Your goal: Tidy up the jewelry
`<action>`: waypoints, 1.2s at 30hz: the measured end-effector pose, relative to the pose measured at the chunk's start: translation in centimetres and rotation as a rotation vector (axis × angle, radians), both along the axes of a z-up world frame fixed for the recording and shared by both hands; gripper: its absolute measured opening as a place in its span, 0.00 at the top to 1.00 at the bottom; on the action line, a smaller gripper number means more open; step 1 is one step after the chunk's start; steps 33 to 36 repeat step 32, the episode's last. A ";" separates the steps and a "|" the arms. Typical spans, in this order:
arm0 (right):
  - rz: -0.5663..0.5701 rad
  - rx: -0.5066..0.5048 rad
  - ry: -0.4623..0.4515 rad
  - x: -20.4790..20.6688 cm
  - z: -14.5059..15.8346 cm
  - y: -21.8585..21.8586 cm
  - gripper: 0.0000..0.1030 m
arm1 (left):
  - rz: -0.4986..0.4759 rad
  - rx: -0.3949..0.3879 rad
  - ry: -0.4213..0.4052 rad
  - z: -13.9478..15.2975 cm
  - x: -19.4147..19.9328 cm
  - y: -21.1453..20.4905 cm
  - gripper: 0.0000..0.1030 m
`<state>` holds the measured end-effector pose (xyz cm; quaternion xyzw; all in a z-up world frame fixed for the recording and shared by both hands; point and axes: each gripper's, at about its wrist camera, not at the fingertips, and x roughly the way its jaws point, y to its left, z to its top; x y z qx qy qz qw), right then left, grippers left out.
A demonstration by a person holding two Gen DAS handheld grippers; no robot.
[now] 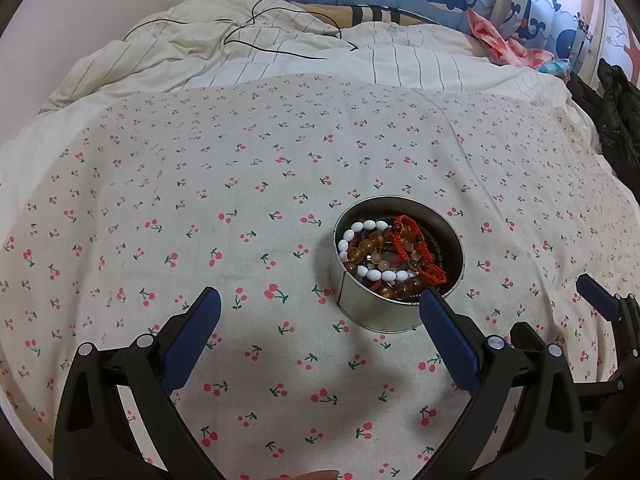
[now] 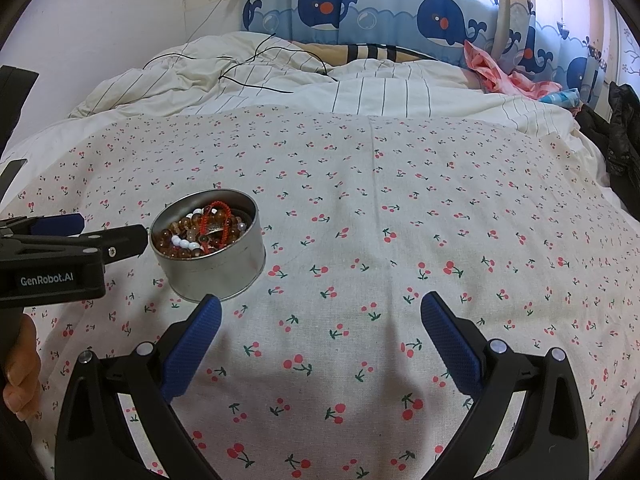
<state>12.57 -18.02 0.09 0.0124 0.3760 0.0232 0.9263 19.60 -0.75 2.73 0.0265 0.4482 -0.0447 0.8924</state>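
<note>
left wrist: left gripper (image 1: 320,304) jaws wide open, empty, round tin (image 1: 384,308) of beaded bracelets (image 1: 394,258) beside its right finger on cherry-print cloth (image 1: 200,200) (bed). right wrist: right gripper (image 2: 320,308) open, empty, tin front-left.

Cherry-print bedspread (image 2: 400,200), whale curtains (image 2: 400,8), white wall (image 2: 120,12)

A round metal tin (image 2: 212,256) sits left of centre on the cherry-print cloth (image 2: 380,240), filled with amber, white and red bead bracelets (image 2: 200,232). The right gripper (image 2: 320,312) fills the bottom of the frame, its blue-padded fingers spread wide over bare cloth. The left gripper (image 2: 80,236) enters from the left edge, its tip just beside the tin's rim. Whale-print curtains (image 2: 380,12) hang along the top.
</note>
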 end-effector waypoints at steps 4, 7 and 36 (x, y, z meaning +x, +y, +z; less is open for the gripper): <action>0.000 0.000 0.001 0.0 0.0 0.0 0.07 | -0.001 -0.001 -0.001 0.0 0.0 0.0 0.07; 0.001 0.000 0.001 0.0 -0.1 0.0 0.07 | 0.001 -0.004 0.003 -0.1 0.1 0.1 0.07; 0.000 0.014 0.013 0.0 -0.3 -0.3 0.07 | 0.001 0.006 -0.009 0.1 -0.1 -0.1 0.09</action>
